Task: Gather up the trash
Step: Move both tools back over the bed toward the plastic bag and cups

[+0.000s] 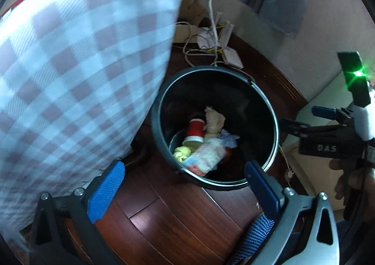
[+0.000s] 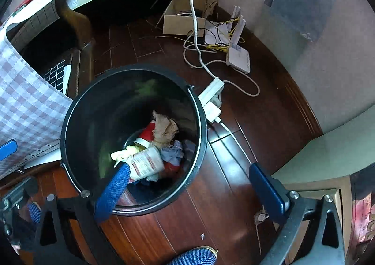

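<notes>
A black round bin (image 1: 271, 110) stands on the dark wood floor; it also shows in the right wrist view (image 2: 77, 110). Inside lie a red cup (image 1: 194, 129), a crumpled beige paper (image 1: 214, 119), a yellow scrap (image 1: 180, 153), a plastic wrapper (image 1: 206, 154) and a blue-grey wad (image 1: 228, 139). The same cup (image 2: 146, 135) and a white printed wrapper (image 2: 146, 163) show in the right view. My left gripper (image 1: 185, 185) is open and empty above the bin's near rim. My right gripper (image 2: 189, 185) is open and empty over the bin; it also shows at the left view's right edge (image 1: 304, 119).
A checked tablecloth (image 1: 77, 72) hangs close on the left of the bin, also in the right view (image 2: 25, 105). A power strip (image 2: 211, 91), white cables (image 2: 199, 54), a router (image 2: 239, 58) and a cardboard box (image 2: 185, 16) lie behind the bin by the wall.
</notes>
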The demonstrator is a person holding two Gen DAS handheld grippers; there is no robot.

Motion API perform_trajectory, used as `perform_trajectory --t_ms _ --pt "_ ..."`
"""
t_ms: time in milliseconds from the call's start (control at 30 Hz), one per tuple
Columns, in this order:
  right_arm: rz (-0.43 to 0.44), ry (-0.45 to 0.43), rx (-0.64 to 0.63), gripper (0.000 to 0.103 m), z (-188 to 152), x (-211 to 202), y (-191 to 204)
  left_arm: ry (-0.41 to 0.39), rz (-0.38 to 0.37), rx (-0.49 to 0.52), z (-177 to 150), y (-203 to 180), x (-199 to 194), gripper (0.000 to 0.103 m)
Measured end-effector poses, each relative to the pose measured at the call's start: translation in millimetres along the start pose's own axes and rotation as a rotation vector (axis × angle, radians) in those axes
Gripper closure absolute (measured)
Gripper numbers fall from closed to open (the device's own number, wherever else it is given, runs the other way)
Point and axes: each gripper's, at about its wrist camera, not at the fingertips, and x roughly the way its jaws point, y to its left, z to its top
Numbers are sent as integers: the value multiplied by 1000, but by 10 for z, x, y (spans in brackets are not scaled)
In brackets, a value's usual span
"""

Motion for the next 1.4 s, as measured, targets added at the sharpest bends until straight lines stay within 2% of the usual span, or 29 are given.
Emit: perform_trajectory --t_ms 267,633,933,1167,1333,1400 --pt "10 -9 -20 1 -53 -35 96 -21 31 9 -66 58 -168 1" --pt "26 -62 -35 1 -112 -340 167 -58 48 6 -112 160 -397 1" --pt "60 -161 -63 1 -81 -786 327 -115 50 1 -95 200 -772 1" --pt "115 -278 -64 1 -20 -1141 458 -187 61 -7 -73 317 -1193 1" --pt "85 -359 -76 1 26 -1325 601 -242 79 -21 -11 446 -1412 1" --pt "102 -382 -78 1 43 -1381 653 -259 89 -32 18 520 -1456 1"
